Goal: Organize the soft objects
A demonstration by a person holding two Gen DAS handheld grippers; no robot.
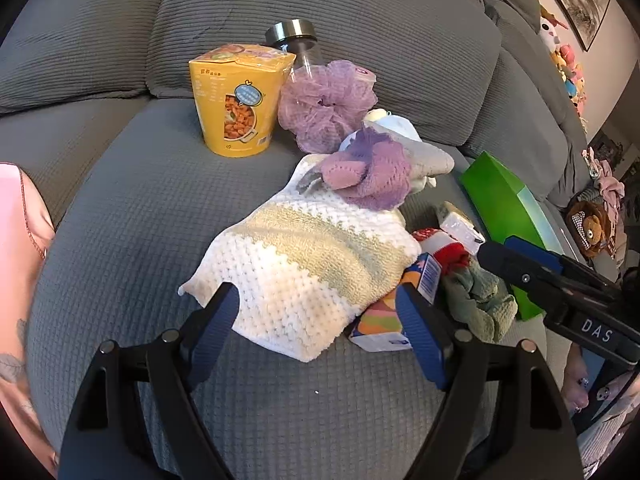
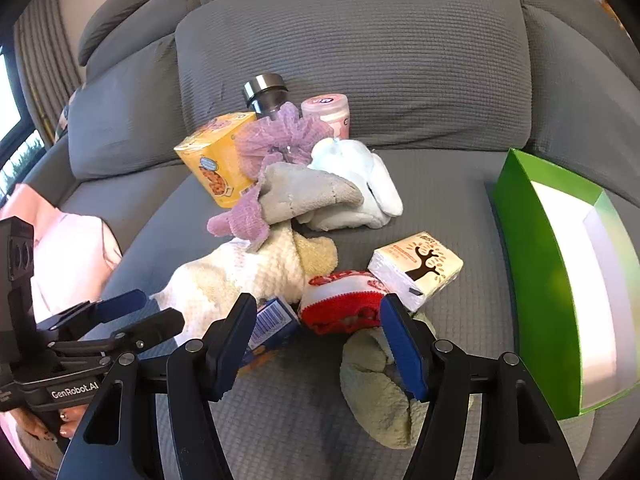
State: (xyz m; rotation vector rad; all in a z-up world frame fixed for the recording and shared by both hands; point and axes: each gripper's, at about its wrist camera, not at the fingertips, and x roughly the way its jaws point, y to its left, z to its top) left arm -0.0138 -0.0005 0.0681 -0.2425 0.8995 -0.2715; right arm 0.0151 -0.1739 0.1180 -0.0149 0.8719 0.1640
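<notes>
Honestly we've barely started: the green box [image 2: 532, 264] sits empty at the right, while the knit blanket [image 1: 304, 256], purple cloth [image 2: 244, 220] and green towel [image 2: 376, 392] lie piled among snack cartons on the grey sofa [image 2: 352, 60]. Left hand-held gripper [image 1: 320, 320] and right hand-held gripper [image 2: 320, 340] both hang partly open, gripping nothing.

The sofa [image 1: 120, 216] wears matt, waffle-ribbed grey cloth. On it, a knitted cream towel [image 1: 304, 264] looks nubbly; behind the towel, a bottle's brushed-metal cap [image 1: 290, 32] shines.
</notes>
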